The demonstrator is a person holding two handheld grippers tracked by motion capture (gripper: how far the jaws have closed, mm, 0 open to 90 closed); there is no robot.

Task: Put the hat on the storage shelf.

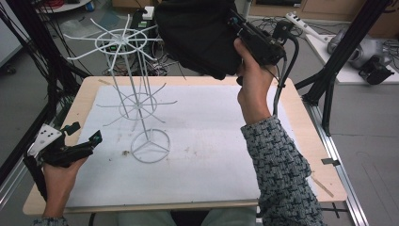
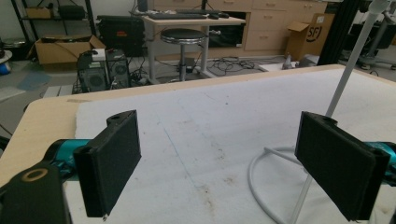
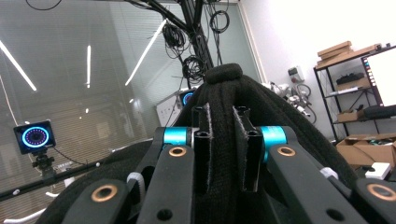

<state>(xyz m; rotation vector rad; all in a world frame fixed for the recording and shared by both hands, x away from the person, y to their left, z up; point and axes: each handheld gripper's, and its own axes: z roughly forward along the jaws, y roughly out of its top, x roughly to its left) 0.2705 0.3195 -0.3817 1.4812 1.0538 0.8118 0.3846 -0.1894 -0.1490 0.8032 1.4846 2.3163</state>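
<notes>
1. Standing on the white mat (image 1: 202, 155) that covers the wooden table (image 1: 310, 141), the white wire display rack (image 1: 136, 101) is the biggest thing in play. It sits just ahead of the left gripper and well below the right one, its spoke-like hooks fanning out from a top ring and a lower ring on one thin post over a ring base. I take it to be where the hat is meant to hang.

2. Hanging from the right gripper, the black knitted hat (image 1: 200, 35) is lifted high above the table, up level with the rack's top ring and just beside it. My guess is that the height is there so the hat can come down over a hook rather than push into it from the side.

3. Raised in the person's right hand, the right gripper (image 1: 235, 21) has its jaws nearly closed, pinching a fold of the knit between the pads; the right gripper view shows the fabric (image 3: 224, 154) squeezed in the narrow gap, the crown bulging beyond the tips. A grip on the fold probably leaves the hat's opening free.

4. Resting low by the near left corner of the table, the left gripper (image 1: 87, 136) has its jaws spread wide with nothing between them. In its own view the rack's base ring (image 2: 261, 182) lies just beyond the right pad, so it seems parked ready to steady the rack.
</notes>
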